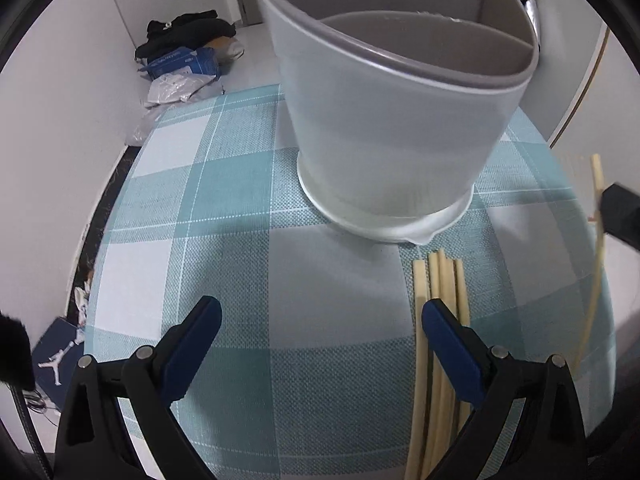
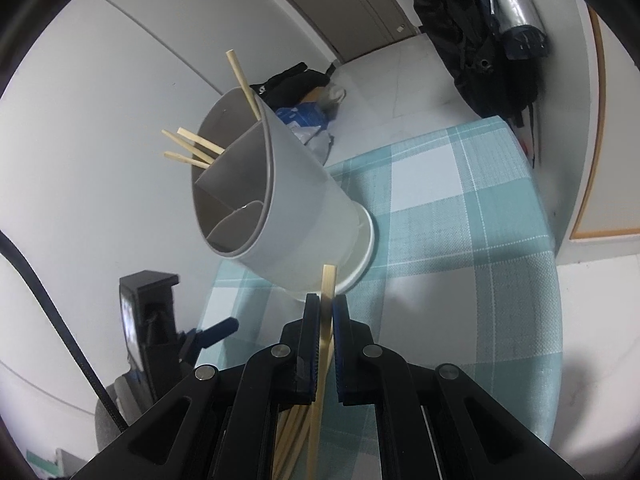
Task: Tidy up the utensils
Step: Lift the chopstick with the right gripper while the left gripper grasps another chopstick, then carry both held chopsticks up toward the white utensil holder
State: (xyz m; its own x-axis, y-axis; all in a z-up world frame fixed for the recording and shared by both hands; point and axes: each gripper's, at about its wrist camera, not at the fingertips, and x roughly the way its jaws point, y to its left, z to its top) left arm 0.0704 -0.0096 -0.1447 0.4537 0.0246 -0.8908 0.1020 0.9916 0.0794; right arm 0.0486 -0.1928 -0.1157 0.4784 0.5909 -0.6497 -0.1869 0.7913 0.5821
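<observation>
A grey divided utensil holder (image 1: 392, 120) (image 2: 288, 200) stands on the teal checked tablecloth (image 1: 240, 208). Several wooden chopsticks (image 2: 192, 148) stick out of its far compartment. My right gripper (image 2: 326, 304) is shut on a single chopstick (image 2: 329, 280), lifted just in front of the holder's base. That held chopstick (image 1: 596, 272) also shows at the right edge of the left wrist view. A bundle of loose chopsticks (image 1: 440, 280) lies on the cloth in front of the holder. My left gripper (image 1: 320, 316) is open above the cloth, its right finger (image 1: 440, 320) over the bundle.
Beyond the table's far edge the floor holds black clothes (image 1: 184, 32), a blue box (image 1: 180, 62) and plastic bags (image 1: 176, 86). A dark jacket (image 2: 472, 32) hangs at the back right. A dark blue shoebox (image 1: 56, 352) lies on the floor at the left.
</observation>
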